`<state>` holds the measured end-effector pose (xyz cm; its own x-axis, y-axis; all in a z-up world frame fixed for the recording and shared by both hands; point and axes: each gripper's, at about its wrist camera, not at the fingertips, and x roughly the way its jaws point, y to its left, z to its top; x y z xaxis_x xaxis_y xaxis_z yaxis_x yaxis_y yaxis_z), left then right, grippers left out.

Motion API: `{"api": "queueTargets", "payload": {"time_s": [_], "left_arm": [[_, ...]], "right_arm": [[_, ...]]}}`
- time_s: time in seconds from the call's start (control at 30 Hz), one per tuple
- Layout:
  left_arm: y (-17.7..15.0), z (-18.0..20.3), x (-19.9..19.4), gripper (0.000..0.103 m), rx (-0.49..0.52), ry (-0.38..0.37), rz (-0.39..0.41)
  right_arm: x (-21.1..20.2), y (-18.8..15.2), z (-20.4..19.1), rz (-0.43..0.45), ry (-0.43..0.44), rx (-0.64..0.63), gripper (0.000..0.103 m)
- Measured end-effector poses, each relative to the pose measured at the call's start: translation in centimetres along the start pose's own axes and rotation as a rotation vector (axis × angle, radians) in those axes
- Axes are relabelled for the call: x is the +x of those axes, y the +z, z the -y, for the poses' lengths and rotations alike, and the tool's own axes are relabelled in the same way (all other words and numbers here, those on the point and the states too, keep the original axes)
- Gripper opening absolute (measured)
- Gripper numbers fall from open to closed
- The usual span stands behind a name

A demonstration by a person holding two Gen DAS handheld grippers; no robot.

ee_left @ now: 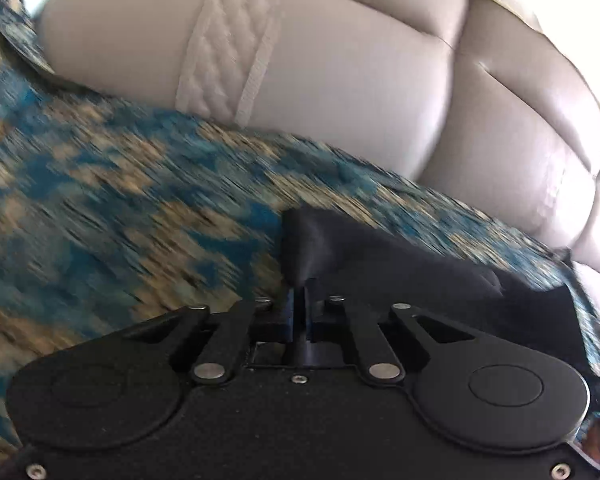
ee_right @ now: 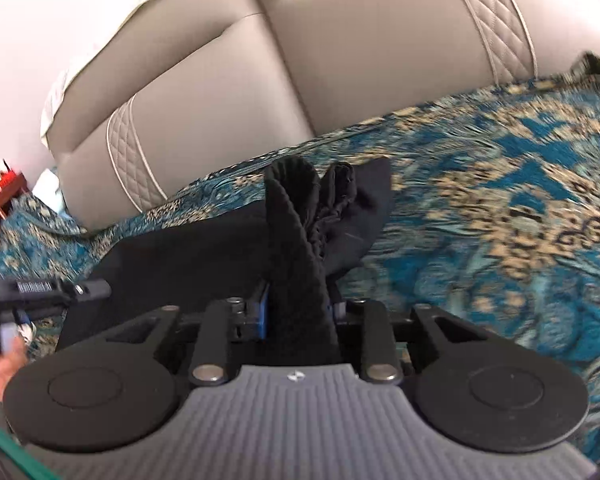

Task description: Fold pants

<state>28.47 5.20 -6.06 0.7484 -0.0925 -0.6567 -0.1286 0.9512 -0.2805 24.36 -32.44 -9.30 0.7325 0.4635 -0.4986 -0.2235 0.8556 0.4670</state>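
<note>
Black pants lie on a blue and gold patterned cover spread over a sofa seat. My right gripper is shut on a thick ribbed band of the pants, which stands up between its blue pads, with bunched fabric behind it. My left gripper is shut on a thin corner of the black pants; the cloth rises in a small peak right in front of the closed pads and trails off to the right.
The beige leather sofa back with quilted stripes rises just behind the seat. In the right wrist view a person's hand is at the left edge, and a red shelf stands beyond the sofa's end.
</note>
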Motion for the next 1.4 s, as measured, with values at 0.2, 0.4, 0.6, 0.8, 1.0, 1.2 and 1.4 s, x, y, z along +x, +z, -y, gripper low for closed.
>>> {"api": "queueTargets", "payload": {"time_s": [0.2, 0.4, 0.6, 0.8, 1.0, 1.2, 1.4], "left_arm": [[4.8, -5.7, -2.3, 0.001, 0.049, 0.072, -0.019], [2.0, -5.4, -3.0, 0.038, 0.078, -0.204, -0.138], [-0.9, -3.1, -0.3, 0.061, 0.056, -0.271, -0.178], [-1.2, -1.3, 1.1, 0.081, -0.007, -0.329, -0.197], [-1.7, 0.7, 1.3, 0.01, -0.005, -0.178, -0.14], [1.5, 1.0, -2.1, 0.007, 0.049, -0.073, 0.03], [5.4, -2.7, -3.9, 0.007, 0.087, 0.048, 0.083]], "right_arm": [[2.6, 0.1, -2.7, 0.01, 0.018, 0.099, 0.026], [1.1, 0.5, -1.2, 0.034, -0.051, 0.089, 0.026], [-0.2, 0.0, 2.8, 0.041, -0.054, 0.205, 0.027], [0.0, -0.2, 2.8, 0.053, -0.043, 0.183, 0.029], [0.3, 0.0, 2.2, 0.048, -0.038, 0.175, 0.027], [0.4, 0.4, -1.6, 0.048, -0.008, 0.122, 0.023], [3.0, 0.8, -6.7, 0.023, 0.134, 0.105, 0.022]]}}
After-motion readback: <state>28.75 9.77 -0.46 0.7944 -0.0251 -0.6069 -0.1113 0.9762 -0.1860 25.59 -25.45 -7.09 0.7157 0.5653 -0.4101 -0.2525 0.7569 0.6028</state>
